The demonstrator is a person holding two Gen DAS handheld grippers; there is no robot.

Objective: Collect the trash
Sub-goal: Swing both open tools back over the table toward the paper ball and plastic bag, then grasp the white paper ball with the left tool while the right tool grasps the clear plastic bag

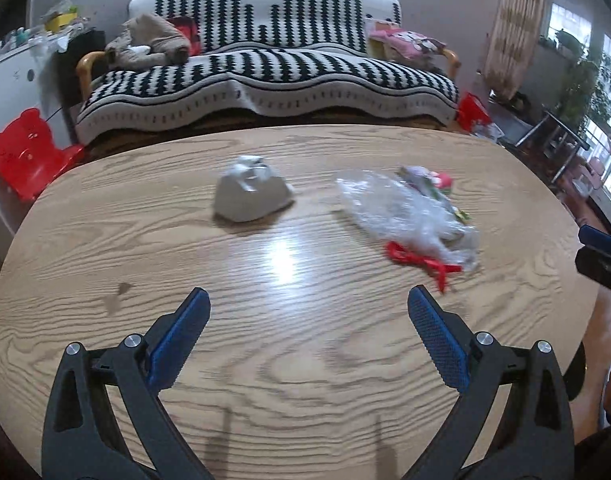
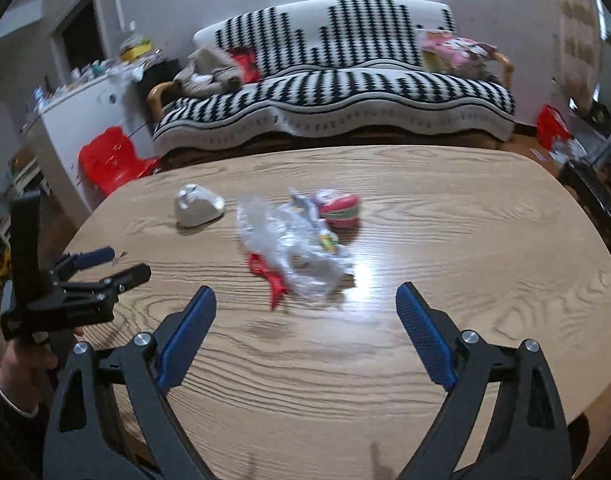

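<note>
A crumpled grey-white wrapper [image 1: 251, 196] [image 2: 197, 206] lies on the wooden table [image 1: 305, 360] toward the far left. To its right sits a clear crinkled plastic bag [image 1: 409, 216] [image 2: 289, 248] with a red ribbon [image 1: 421, 262] [image 2: 269, 276] at its near end. Behind the bag are colourful wrappers and a pink-red-green bundle [image 2: 341, 208] [image 1: 441, 180]. My left gripper [image 1: 308, 300] is open above the near table, short of the trash. My right gripper [image 2: 306, 300] is open, just short of the bag. The left gripper [image 2: 105, 266] also shows in the right wrist view, held by a hand.
A black-and-white patterned sofa [image 1: 265, 76] stands beyond the table's far edge. A red plastic chair [image 1: 29, 152] is on the left by a white cabinet [image 1: 9, 80]. Red bags [image 1: 471, 110], shelving and plants [image 1: 585, 80] fill the right side.
</note>
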